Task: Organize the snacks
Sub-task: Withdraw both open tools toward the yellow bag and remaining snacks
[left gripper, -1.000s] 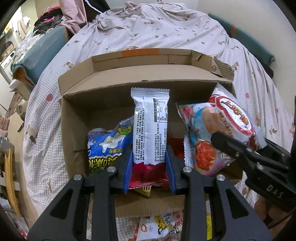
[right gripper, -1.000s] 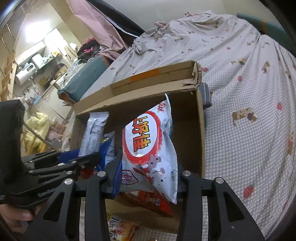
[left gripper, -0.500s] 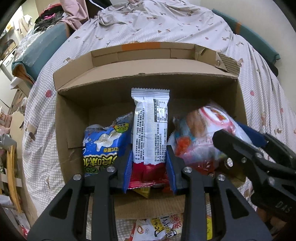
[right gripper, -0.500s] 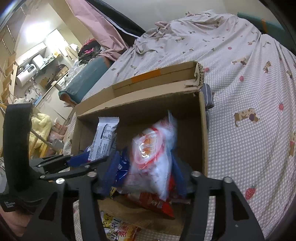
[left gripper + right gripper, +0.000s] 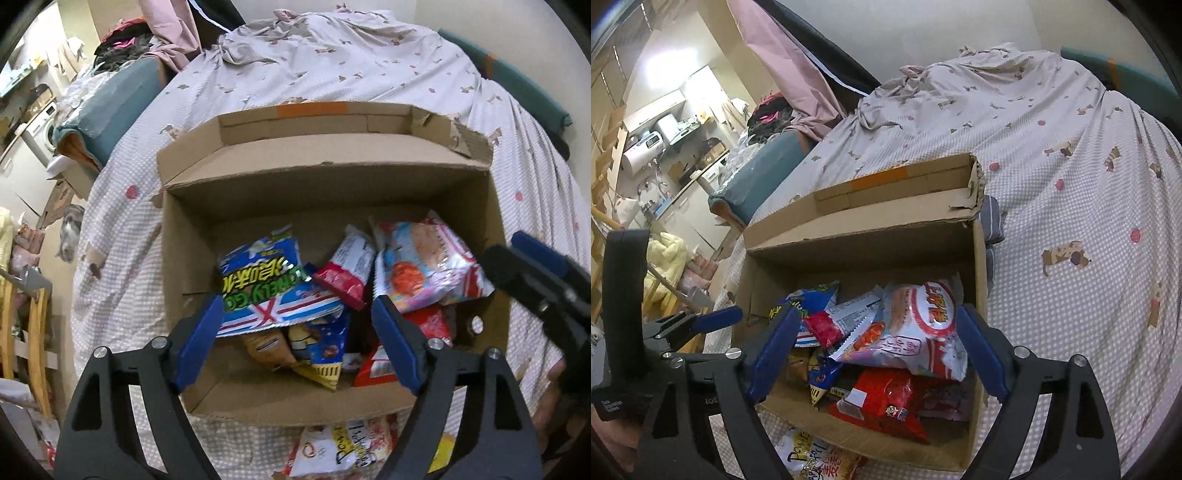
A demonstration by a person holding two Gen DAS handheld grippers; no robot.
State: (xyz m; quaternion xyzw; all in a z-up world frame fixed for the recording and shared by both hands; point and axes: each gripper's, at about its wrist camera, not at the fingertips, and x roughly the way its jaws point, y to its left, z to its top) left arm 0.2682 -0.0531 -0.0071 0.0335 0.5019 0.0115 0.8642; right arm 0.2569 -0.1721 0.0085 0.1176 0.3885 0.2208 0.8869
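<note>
Snacks (image 5: 280, 280) jumbled in cardboard box (image 5: 184, 258)

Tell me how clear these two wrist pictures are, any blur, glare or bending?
Left wrist view: strong fisheye bending with dark corners; the cardboard box and blue snack bag are sharp, the pink snack bag slightly smeared. Right wrist view: same bending; bright glare in the far room at upper left, box interior shaded but readable.

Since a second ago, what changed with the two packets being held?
Both were let go. The left gripper has just opened, dropping the silver-and-red packet into the cardboard box; the right gripper has just opened and the white-and-red bag fell onto the pile. Box unmoved.
</note>
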